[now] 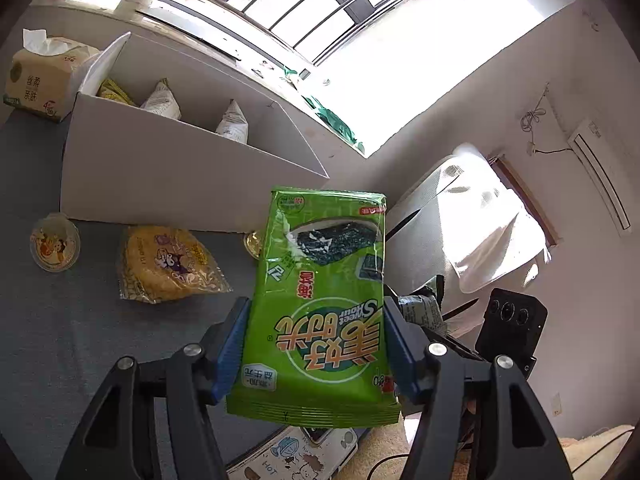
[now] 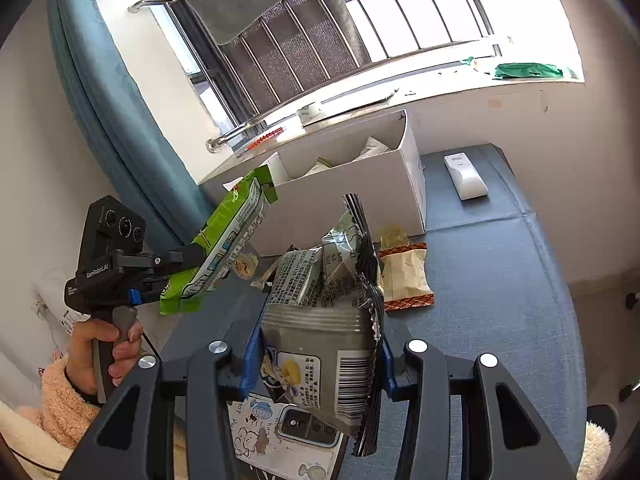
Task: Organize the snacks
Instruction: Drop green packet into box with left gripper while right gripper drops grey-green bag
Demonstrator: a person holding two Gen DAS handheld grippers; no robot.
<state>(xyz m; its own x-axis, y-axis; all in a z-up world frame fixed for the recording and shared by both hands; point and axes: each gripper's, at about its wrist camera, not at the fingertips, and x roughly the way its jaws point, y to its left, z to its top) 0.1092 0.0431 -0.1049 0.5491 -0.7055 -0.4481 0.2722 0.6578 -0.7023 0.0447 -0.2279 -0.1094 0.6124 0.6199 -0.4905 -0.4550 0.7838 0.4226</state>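
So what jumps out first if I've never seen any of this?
A bright green snack packet fills the middle, pinched in the left claw. The right claw grips a grey crinkled packet. Behind both, a white box on the blue table already holds several packets.

Bright daylight, blown-out window (image 1: 360,60) glare, sharp focus, fisheye-curved dark edges

You hold a glossy green seaweed snack packet (image 1: 320,300) tilted above the blue table. A crinkled grey foil snack bag (image 2: 324,344) stands upright before you. The white open cardboard box (image 1: 168,168) already contains several small snack packets.
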